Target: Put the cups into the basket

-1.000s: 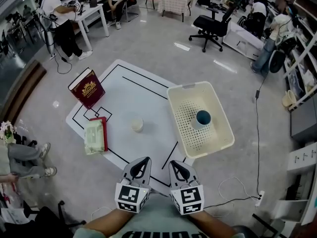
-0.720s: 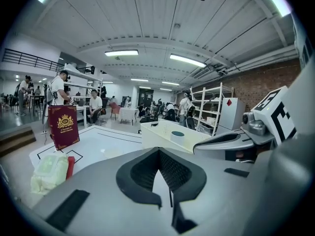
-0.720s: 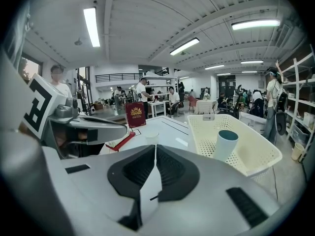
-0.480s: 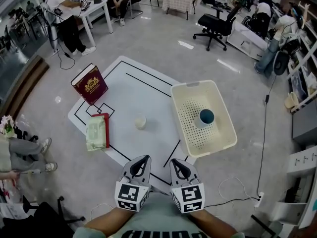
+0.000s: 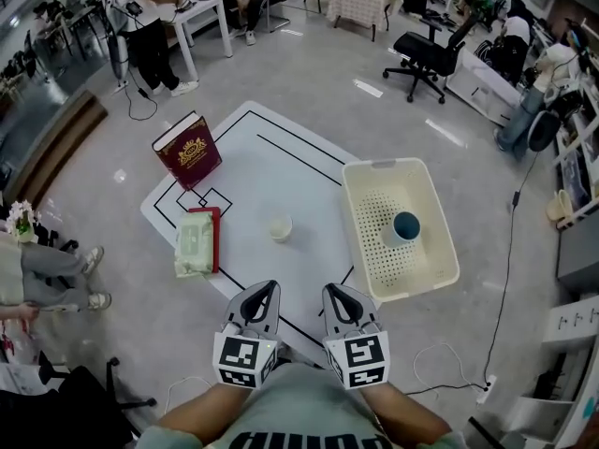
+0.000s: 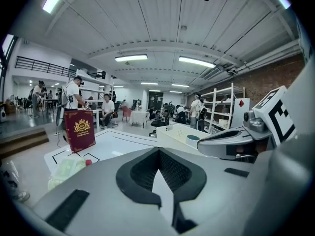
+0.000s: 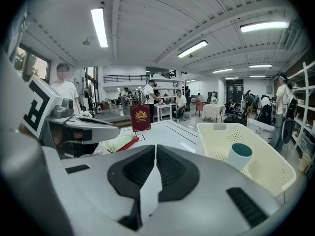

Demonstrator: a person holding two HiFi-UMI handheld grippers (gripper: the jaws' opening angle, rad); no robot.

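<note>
A cream perforated basket (image 5: 444, 237) stands on the right of the white table (image 5: 271, 176), and a white cup with a teal inside (image 5: 405, 227) stands in it. A small cream cup (image 5: 281, 227) sits alone mid-table, left of the basket. My left gripper (image 5: 259, 299) and right gripper (image 5: 339, 299) hover side by side at the table's near edge, both shut and empty, well short of either cup. The right gripper view has the basket (image 7: 266, 173) and teal cup (image 7: 239, 155) ahead to the right. In the left gripper view the basket (image 6: 170, 132) lies beyond the shut jaws.
A dark red book (image 5: 188, 150) stands at the table's far left corner. A green wipes pack (image 5: 195, 244) lies on a red item at the left. People, desks and an office chair (image 5: 423, 54) fill the room beyond. A cable (image 5: 501, 297) runs along the floor at right.
The head view has shifted, so the table and its things sit slightly further right in the picture. Both grippers stay shut and empty at the near edge.
</note>
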